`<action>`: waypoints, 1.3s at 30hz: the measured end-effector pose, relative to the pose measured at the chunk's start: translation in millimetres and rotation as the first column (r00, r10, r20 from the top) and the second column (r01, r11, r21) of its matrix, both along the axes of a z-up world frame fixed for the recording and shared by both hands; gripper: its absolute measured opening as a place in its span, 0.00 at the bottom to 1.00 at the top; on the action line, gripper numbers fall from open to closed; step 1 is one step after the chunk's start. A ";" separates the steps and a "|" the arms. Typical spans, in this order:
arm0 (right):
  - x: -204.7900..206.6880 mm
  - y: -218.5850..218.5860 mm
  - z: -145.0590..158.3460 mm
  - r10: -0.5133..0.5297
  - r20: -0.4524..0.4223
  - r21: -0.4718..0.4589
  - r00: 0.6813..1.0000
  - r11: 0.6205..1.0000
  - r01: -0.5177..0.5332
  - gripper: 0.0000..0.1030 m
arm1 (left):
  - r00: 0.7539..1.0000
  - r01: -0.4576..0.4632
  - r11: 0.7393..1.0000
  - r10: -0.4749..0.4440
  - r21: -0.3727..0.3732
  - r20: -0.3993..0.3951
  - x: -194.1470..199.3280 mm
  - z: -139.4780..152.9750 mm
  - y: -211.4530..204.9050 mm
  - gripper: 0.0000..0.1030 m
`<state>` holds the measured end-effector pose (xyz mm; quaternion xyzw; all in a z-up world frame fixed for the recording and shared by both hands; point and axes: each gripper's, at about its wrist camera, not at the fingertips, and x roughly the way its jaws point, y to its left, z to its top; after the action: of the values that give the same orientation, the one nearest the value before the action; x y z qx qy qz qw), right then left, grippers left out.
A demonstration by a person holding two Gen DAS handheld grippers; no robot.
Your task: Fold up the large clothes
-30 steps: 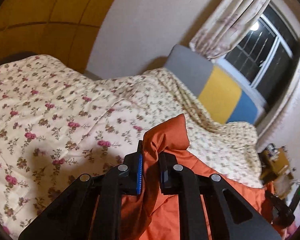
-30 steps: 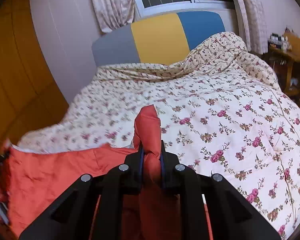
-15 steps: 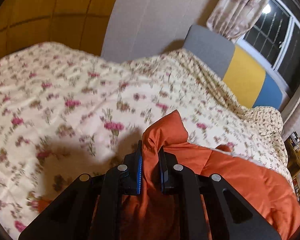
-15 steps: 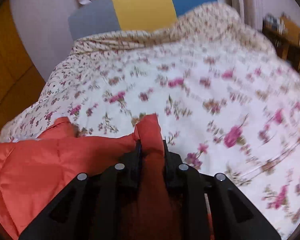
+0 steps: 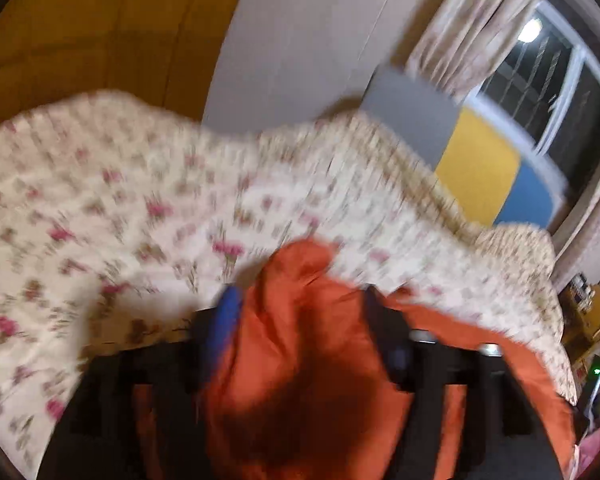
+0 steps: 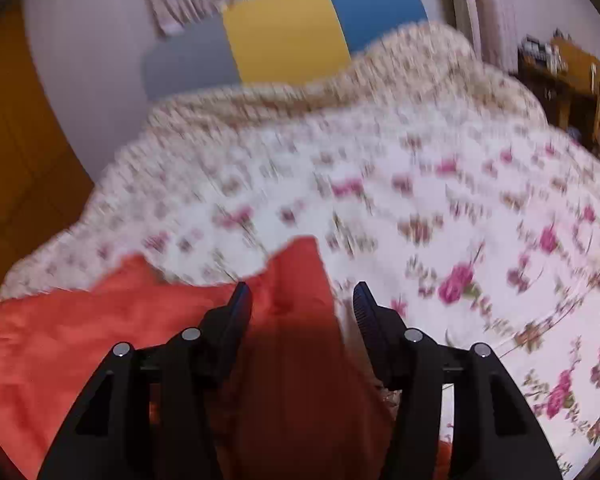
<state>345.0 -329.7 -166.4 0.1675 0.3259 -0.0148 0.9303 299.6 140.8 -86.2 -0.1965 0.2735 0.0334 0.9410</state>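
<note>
Both claws were pinching the orange garment [image 6: 100,332] a moment ago and now the left gripper [image 5: 300,312] and right gripper [image 6: 302,300] are opening wide, letting it lie on the flowery quilt [image 6: 460,208], probably needing new corners to grab next.

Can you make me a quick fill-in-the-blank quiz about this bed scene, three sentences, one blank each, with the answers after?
1. The garment between the fingers of both grippers is ____ in colour.
2. It lies on a quilt printed with ____.
3. The headboard has three panels: grey, ____ and blue.

Missing words: orange; flowers; yellow
</note>
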 end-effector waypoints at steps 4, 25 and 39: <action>-47.9 10.4 45.1 0.034 0.204 -0.046 0.978 0.999 -0.025 0.56 | 0.989 0.102 0.991 -0.110 0.087 0.095 -45.4 31.5 -37.7 0.75; 17.5 112.3 2.5 0.337 -0.059 -0.128 0.940 0.931 -0.342 0.34 | 0.940 0.328 0.927 -0.302 0.181 -0.158 29.5 -40.1 -113.6 0.79; 8.8 65.5 39.0 0.258 -0.002 -0.072 0.966 0.963 -0.258 0.53 | 0.934 0.346 0.880 -0.291 0.325 -0.207 41.5 -3.6 -118.2 0.89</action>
<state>353.8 -264.1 -127.5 0.0900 0.3405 0.0954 0.9310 341.1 22.7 -89.8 0.0281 0.3625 -0.0585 0.9297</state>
